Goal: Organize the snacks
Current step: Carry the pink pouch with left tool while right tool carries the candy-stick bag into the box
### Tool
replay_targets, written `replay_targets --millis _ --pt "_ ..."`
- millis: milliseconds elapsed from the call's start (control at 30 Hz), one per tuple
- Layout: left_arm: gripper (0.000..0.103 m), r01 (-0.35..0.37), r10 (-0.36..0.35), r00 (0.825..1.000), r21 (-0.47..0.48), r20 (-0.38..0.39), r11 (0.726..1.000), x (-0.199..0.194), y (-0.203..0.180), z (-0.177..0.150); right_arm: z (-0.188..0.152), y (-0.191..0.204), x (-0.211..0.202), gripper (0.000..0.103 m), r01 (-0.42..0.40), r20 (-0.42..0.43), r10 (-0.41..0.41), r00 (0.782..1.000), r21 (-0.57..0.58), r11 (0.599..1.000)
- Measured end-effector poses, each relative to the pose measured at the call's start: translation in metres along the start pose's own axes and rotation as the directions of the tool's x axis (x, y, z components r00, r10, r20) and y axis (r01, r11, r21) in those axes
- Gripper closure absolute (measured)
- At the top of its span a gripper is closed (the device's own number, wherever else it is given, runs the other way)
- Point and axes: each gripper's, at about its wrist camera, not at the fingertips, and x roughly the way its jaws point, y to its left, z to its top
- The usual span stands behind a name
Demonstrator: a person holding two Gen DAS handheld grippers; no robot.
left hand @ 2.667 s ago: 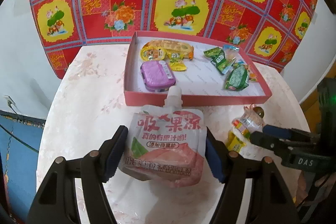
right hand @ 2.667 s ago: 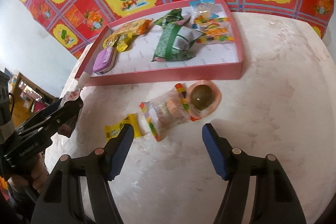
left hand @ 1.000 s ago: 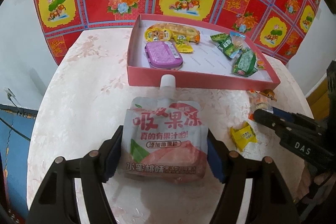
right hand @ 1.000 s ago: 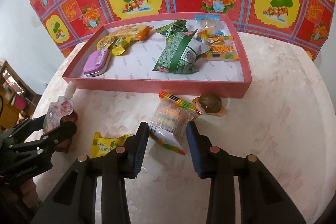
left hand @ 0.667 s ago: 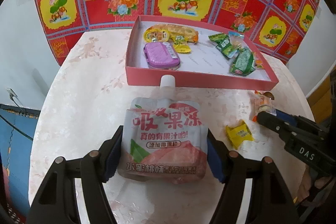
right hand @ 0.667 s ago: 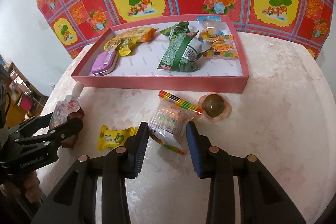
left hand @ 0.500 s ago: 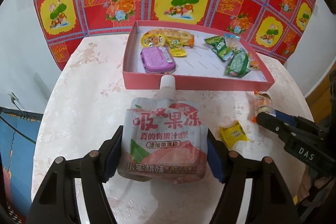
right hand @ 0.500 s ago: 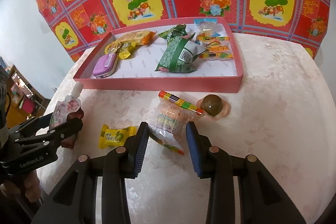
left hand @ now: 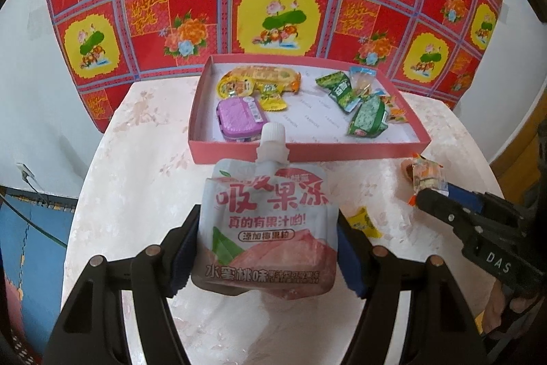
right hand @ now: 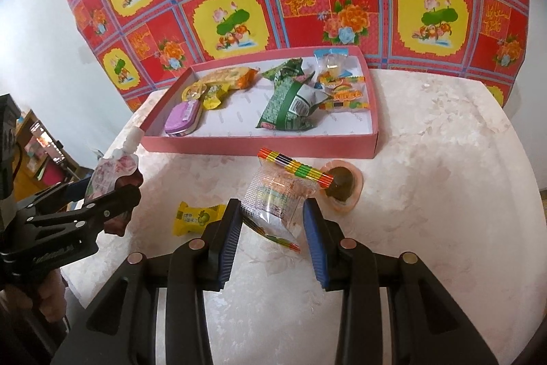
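Left gripper [left hand: 266,248] clamped on peach jelly pouch [left hand: 268,224], spout up, above table [left hand: 136,194], near front wall of pink tray [left hand: 307,151]. Right gripper [right hand: 271,238] closed narrow on clear striped-edge snack bag [right hand: 277,197], beside yellow candy [right hand: 193,218] and brown sweet [right hand: 342,183].

The pink tray [right hand: 259,147] stands at the back of the worktop [right hand: 444,194], its low front wall barring a level way in. Inside, the middle strip of the floor lies bare between the purple tin [right hand: 183,118] on the left and the green packets [right hand: 289,108] on the right. On the worktop in front, a yellow sweet [right hand: 193,218] and a brown jelly cup [right hand: 342,185] lie near the tray; the right side is bare.
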Motion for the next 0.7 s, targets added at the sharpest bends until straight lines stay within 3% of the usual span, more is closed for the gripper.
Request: replay_targets --millis 700 --pt "0.03 0.007 -0.008 0.998 0.008 0.059 1.0 0.0 -0.004 0.052 0.027 0.001 -0.003 0.065 -0.007 0.033 0.008 0.999 -0.03 1.0"
